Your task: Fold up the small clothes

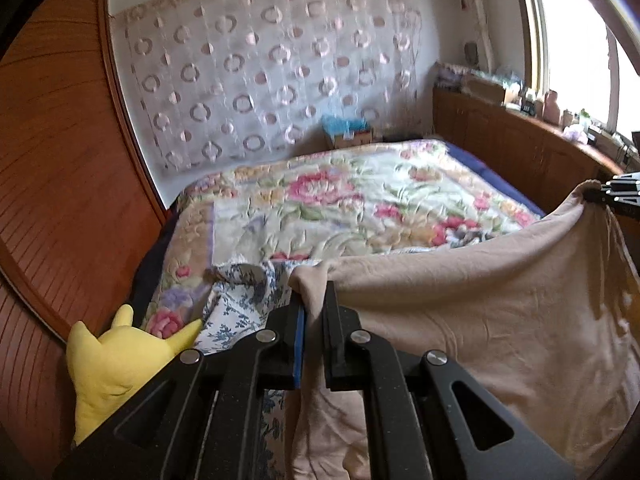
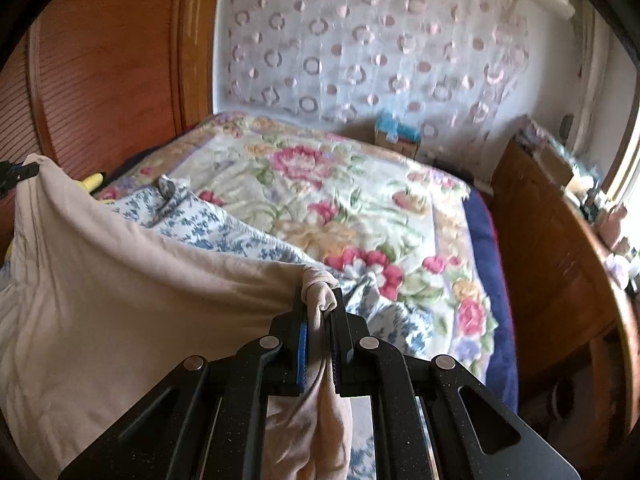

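Observation:
A beige garment (image 1: pixel 480 312) hangs stretched in the air between my two grippers, above the near end of the bed. My left gripper (image 1: pixel 314 296) is shut on its left corner; that gripper also shows at the left edge of the right wrist view (image 2: pixel 16 174). My right gripper (image 2: pixel 320 304) is shut on the garment's (image 2: pixel 140 300) other corner, bunched between the fingers; it shows at the right edge of the left wrist view (image 1: pixel 612 192). The lower part of the garment is hidden below both views.
A floral quilt (image 1: pixel 340 200) covers the bed. A blue-and-white floral cloth (image 2: pixel 208 228) lies crumpled near the garment. A yellow plush toy (image 1: pixel 116 360) sits at the bed's left by the wooden wardrobe (image 1: pixel 60 180). A wooden cabinet (image 2: pixel 560 248) with clutter runs along the right.

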Available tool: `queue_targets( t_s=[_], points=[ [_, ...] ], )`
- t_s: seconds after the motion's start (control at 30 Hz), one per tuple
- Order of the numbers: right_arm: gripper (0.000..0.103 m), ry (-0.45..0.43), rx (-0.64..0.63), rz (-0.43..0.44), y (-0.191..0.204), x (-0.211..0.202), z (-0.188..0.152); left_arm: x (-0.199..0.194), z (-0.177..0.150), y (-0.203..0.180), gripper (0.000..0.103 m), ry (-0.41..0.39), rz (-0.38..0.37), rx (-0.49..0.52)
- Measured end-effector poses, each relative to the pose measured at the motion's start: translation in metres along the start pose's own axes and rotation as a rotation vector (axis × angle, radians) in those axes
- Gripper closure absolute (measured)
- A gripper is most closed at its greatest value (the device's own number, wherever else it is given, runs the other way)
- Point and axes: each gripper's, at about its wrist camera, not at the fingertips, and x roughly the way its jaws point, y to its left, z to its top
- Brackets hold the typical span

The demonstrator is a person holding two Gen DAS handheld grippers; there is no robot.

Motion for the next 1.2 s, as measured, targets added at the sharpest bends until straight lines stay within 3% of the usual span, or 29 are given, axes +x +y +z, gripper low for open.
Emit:
queue_targets(
  t_s=[0.23,0.33,0.37,0.4,0.47,0.67,0.83,0.97,1.2],
  points=[
    [0.094,0.053,0.047,0.025,-0.001,0.031,-0.004,0.035,-0.004,0.004,0.090,0.088,-0.024,-0.033],
    [0.088,0.062,0.072,0.067,-0.007,0.037,-0.006,0.035,-0.010,0.008,0.068,0.095,-0.038,-0.052],
    [0.078,0.060,0.076,0.062,-0.009,0.036,-0.008,0.033,-0.013,0.010,0.059,0.091,-0.046,-0.061],
    [0.069,0.056,0.076,0.052,-0.010,0.034,-0.009,0.031,-0.016,0.011,0.058,0.084,-0.052,-0.070],
    [0.058,0.036,0.079,0.053,-0.010,0.030,-0.012,0.029,-0.025,0.015,0.052,0.102,-0.062,-0.089],
    [0.056,-0.015,0.115,0.076,-0.007,-0.006,-0.028,0.003,-0.056,0.020,0.028,0.133,-0.096,-0.106],
    [0.056,0.029,0.117,0.176,0.004,-0.038,-0.064,-0.024,-0.086,0.025,0.027,0.148,-0.107,-0.168],
    [0.056,0.061,0.096,0.175,0.012,-0.068,-0.105,-0.039,-0.107,0.023,0.026,0.156,-0.090,-0.174],
    [0.056,0.093,0.197,0.200,-0.007,-0.095,-0.154,-0.053,-0.120,0.004,0.026,0.164,-0.110,-0.172]
  ],
)
